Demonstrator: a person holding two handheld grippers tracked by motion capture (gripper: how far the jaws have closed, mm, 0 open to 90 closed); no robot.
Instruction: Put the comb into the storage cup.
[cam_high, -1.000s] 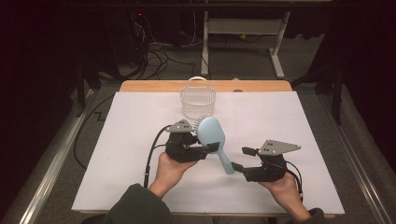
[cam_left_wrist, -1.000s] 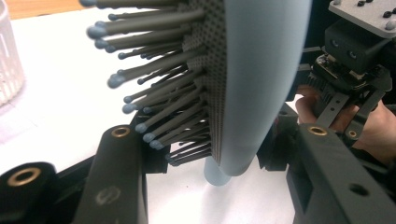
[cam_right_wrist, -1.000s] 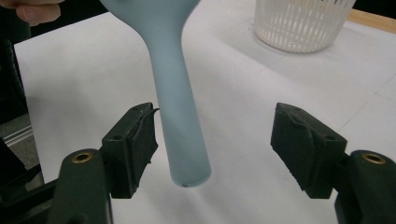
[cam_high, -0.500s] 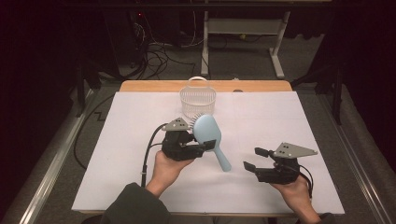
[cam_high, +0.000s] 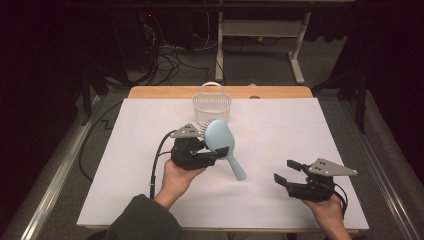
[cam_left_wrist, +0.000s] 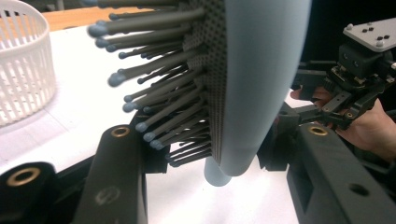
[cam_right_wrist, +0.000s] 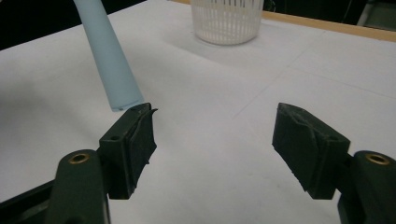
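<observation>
The pale blue plastic hairbrush with grey ball-tipped bristles (cam_high: 223, 145) sits raised above the middle of the white-covered counter (cam_high: 300, 130), its oval head clenched between the fingers of the left gripper (cam_high: 212, 156) and its handle slanting down toward five o'clock in the high view. That view gives only the smooth back of the head; the bristles and the contact points are hidden there. The left gripper view supplies them: the hairbrush (cam_left_wrist: 243, 88) stands edge-on, bristles pointing to nine o'clock, with one black finger (cam_left_wrist: 116, 177) under the bristle tips and the other (cam_left_wrist: 336, 182) against the smooth back. The top of the head is cut off by the upper edge, and just a stub of the handle shows below. The white slotted plastic basket with a loop handle (cam_high: 212, 104) stands at twelve o'clock from the brush near the far counter edge; in the left gripper view it is cropped at ten o'clock. The right gripper (cam_high: 289, 171) hangs at four o'clock from the brush, well apart, its fingers spread and grasping nothing. Its own view shows the handle end (cam_right_wrist: 112, 65) just above its left finger (cam_right_wrist: 135, 140); whether they touch is unclear.
</observation>
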